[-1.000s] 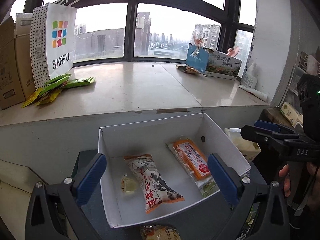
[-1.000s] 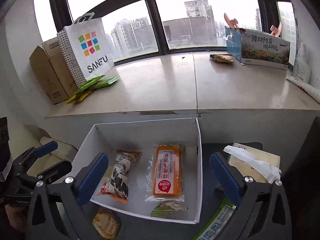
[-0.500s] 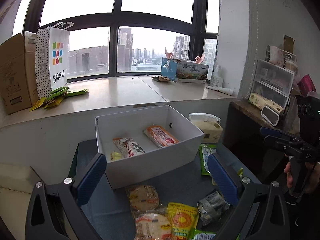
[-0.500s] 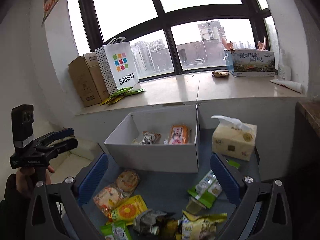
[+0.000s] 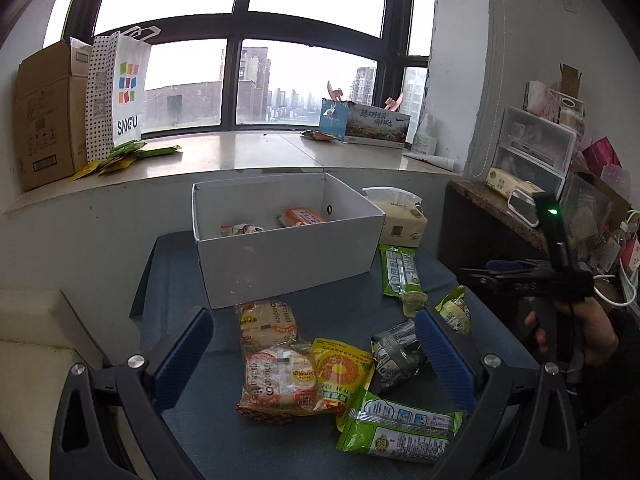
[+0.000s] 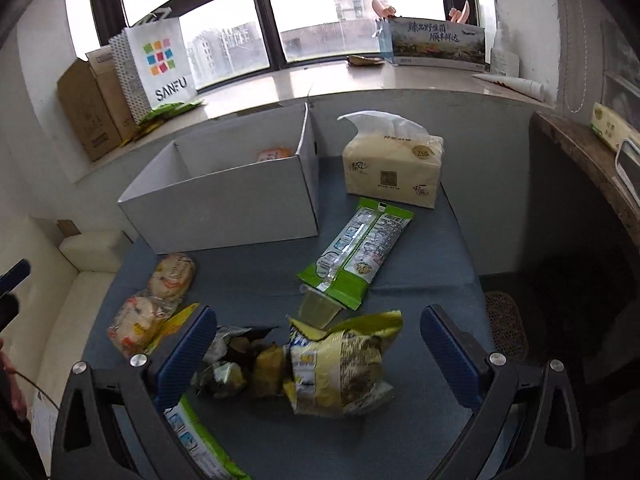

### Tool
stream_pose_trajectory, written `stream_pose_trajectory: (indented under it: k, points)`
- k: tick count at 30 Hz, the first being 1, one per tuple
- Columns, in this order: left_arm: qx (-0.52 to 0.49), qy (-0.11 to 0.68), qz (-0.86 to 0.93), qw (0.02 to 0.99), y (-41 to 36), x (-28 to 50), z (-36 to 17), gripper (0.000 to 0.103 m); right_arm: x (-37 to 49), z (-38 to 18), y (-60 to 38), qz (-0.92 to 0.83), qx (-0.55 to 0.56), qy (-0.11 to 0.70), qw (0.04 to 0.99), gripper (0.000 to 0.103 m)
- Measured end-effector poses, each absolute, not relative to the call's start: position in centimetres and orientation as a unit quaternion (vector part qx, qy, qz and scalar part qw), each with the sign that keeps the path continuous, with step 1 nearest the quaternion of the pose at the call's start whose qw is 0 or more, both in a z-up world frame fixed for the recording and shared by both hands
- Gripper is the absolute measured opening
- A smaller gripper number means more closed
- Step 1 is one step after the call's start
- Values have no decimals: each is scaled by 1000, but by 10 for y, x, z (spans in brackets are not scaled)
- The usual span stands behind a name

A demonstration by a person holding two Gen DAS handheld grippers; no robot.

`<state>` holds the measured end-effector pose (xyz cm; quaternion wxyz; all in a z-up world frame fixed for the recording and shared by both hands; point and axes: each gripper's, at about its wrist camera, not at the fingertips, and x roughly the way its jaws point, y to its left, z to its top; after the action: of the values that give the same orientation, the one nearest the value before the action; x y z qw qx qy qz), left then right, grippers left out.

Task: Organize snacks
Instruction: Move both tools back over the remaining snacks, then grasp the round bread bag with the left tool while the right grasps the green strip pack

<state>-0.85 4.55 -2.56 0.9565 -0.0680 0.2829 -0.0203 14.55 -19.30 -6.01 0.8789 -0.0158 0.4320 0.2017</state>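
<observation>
A white cardboard box (image 5: 288,256) (image 6: 224,208) stands on a dark blue table and holds an orange packet (image 5: 302,216) and a patterned packet (image 5: 240,229). Loose snacks lie in front of it: two round-cake packs (image 5: 276,360), a yellow packet (image 5: 340,372), a green packet (image 5: 396,428), a long green packet (image 6: 360,248), a jelly cup (image 6: 318,310) and a crumpled yellow-green bag (image 6: 340,364). My left gripper (image 5: 314,360) hangs open above the cake packs. My right gripper (image 6: 316,354) is open over the crumpled bag, empty.
A tissue pack (image 6: 394,168) stands right of the box. On the window sill behind are a cardboard carton (image 5: 44,112), a SANFU bag (image 5: 120,92) and a printed box (image 5: 368,124). A shelf with clear drawers (image 5: 536,148) is at the right. A cream cushion (image 6: 56,292) lies left.
Both grippers have pulled back from above the box and dropped lower, bringing the loose snacks in front of it into view. Both have stayed open.
</observation>
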Motion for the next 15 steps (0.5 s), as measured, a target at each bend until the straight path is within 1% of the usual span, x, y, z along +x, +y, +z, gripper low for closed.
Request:
stream_pose_trajectory:
  k: [5,9,15]
  points:
    - [-77,281,-16,956,52,-10,-28,103,220,-88,-171,162,2,483,861,103]
    - [-88,284,-6,955,61,-13,-33,103,272,-121,-158,108,16,541,834,103]
    - [-101,289,0,952,71,-18,-41,103,306,-154,-144,47,1,586,809,103]
